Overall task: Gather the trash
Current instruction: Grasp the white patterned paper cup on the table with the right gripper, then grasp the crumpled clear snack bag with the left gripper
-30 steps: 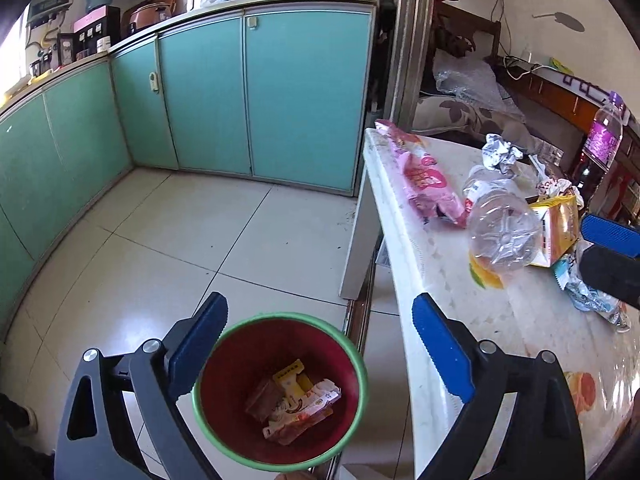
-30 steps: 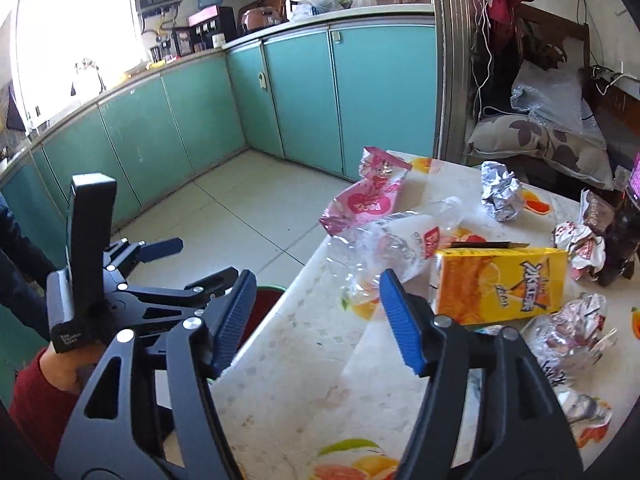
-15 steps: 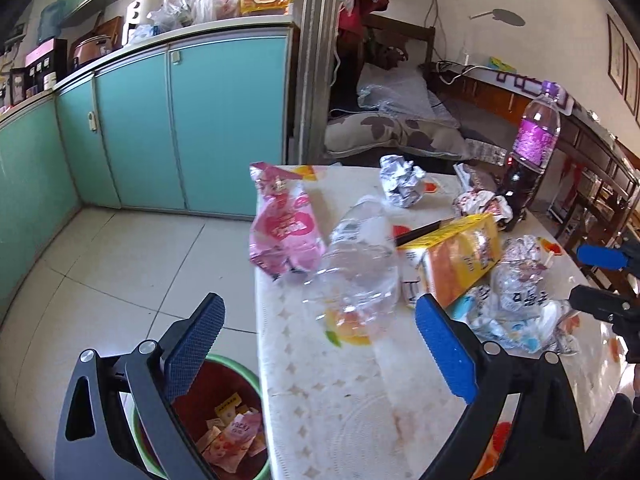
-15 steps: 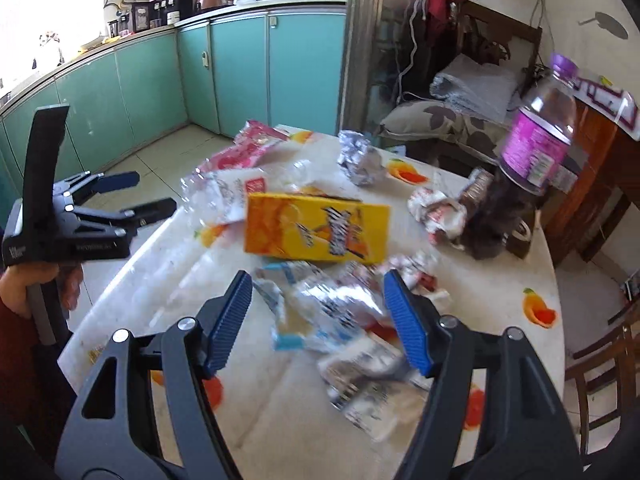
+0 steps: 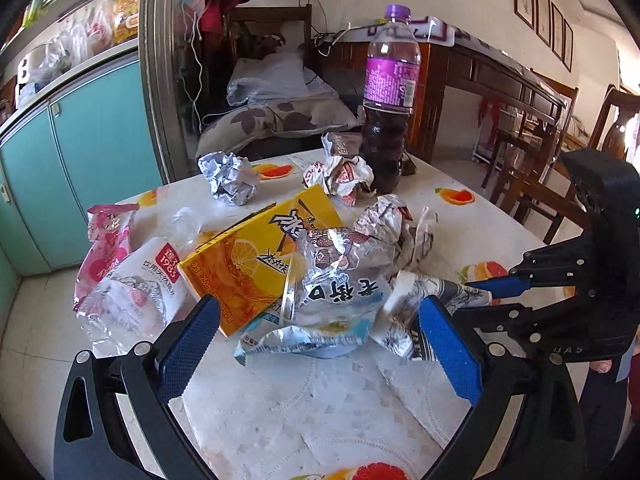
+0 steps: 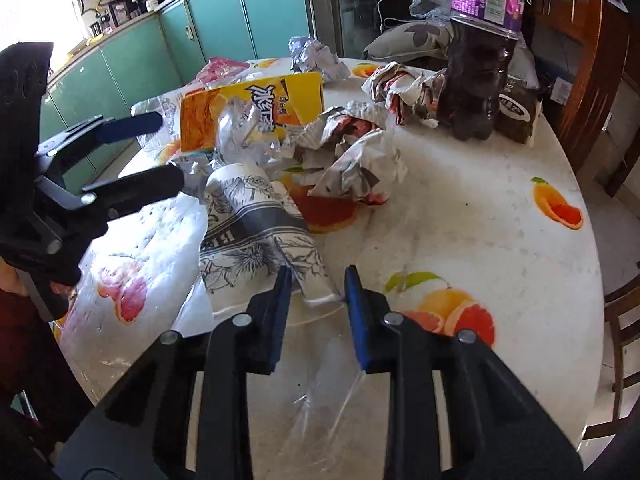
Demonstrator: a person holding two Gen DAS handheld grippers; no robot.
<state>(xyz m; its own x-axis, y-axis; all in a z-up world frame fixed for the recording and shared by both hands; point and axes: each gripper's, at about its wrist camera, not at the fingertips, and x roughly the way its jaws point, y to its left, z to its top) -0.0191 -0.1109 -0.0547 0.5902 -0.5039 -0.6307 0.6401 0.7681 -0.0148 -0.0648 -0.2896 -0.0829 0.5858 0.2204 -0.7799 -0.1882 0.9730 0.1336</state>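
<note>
The right gripper [image 6: 316, 300] is closing its jaws over the near end of a crushed paper cup [image 6: 260, 232] that lies on its side on the table [image 6: 480, 240], though the pads seem not quite to press it yet. The left gripper [image 5: 316, 344] hangs wide open and empty, its jaws still opening, just in front of a silver snack bag [image 5: 340, 280]. That bag lies in a heap with a yellow carton [image 5: 256, 256], crumpled wrappers [image 5: 230, 178] and a purple-labelled bottle [image 5: 390, 96].
</note>
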